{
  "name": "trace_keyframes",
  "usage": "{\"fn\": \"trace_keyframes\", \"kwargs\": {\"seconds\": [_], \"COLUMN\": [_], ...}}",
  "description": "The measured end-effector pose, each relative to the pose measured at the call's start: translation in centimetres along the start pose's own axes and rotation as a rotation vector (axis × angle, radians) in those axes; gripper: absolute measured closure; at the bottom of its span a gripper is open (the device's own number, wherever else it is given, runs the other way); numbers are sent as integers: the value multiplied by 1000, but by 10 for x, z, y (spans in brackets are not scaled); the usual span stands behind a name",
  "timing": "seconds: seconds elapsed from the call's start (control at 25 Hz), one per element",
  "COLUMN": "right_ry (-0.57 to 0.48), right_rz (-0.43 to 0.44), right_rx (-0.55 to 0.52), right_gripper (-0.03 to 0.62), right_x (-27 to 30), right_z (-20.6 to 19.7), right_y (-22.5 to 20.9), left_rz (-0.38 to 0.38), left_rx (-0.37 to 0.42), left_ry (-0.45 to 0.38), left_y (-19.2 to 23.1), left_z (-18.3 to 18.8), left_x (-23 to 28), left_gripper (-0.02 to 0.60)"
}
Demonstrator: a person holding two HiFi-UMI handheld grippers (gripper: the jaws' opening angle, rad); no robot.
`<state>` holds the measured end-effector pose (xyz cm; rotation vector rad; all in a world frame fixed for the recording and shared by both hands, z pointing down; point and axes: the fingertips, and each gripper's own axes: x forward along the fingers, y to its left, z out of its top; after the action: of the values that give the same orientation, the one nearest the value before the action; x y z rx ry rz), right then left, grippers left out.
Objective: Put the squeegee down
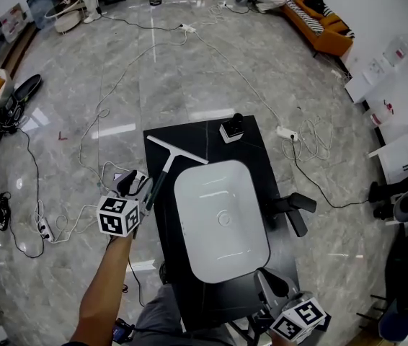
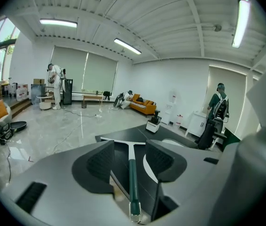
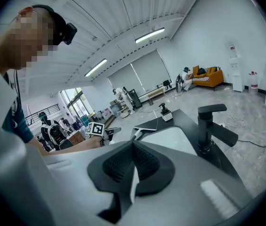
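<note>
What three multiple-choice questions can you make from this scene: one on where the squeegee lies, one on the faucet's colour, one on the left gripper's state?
1. Where does the squeegee lie?
A. On the floor
B. On the black counter, left of the basin
C. Inside the basin

2. What colour is the faucet?
A. Black
B. Gold
C. Red

3. How is the left gripper?
A. Shut on the squeegee
B. Open, pressing on nothing
C. Shut and empty

Answers:
1 B: the head view shows it flat on the counter beside the basin's left rim.
2 A: both the head view and the right gripper view show it black.
3 B: the left gripper view shows the pads wide apart, with the squeegee lying on the counter beyond them.
</note>
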<state>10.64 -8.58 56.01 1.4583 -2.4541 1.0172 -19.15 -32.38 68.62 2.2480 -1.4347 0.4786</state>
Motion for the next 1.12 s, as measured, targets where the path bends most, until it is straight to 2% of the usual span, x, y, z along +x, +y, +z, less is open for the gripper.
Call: {"fn": "trace_keyframes", "kwargs": {"seconds": [0.28, 0.6, 0.72, 0.84, 1.12], "right_ry": [-26, -69, -93, -114, -136], "right_rz": [46, 91, 114, 137, 148], "right_rx": [-41, -88, -103, -118, -104], "right_gripper": [583, 583, 583, 583, 585], "right_x": [-14, -44, -54, -65, -94], "right_z": [18, 50, 65, 80, 96], "right_y": [24, 48, 57, 62, 56], "left_rz": [25, 44, 89, 146, 214], "left_rx": [57, 160, 196, 191, 197], "left_ry": [-162, -297, -349, -386, -456], "left_y": [-1, -33, -41, -44, -67], "left_z": [55, 101, 117, 125, 143], "left_x": [-95, -209, -257, -298, -361], "left_gripper": [419, 519, 540, 554, 568]}}
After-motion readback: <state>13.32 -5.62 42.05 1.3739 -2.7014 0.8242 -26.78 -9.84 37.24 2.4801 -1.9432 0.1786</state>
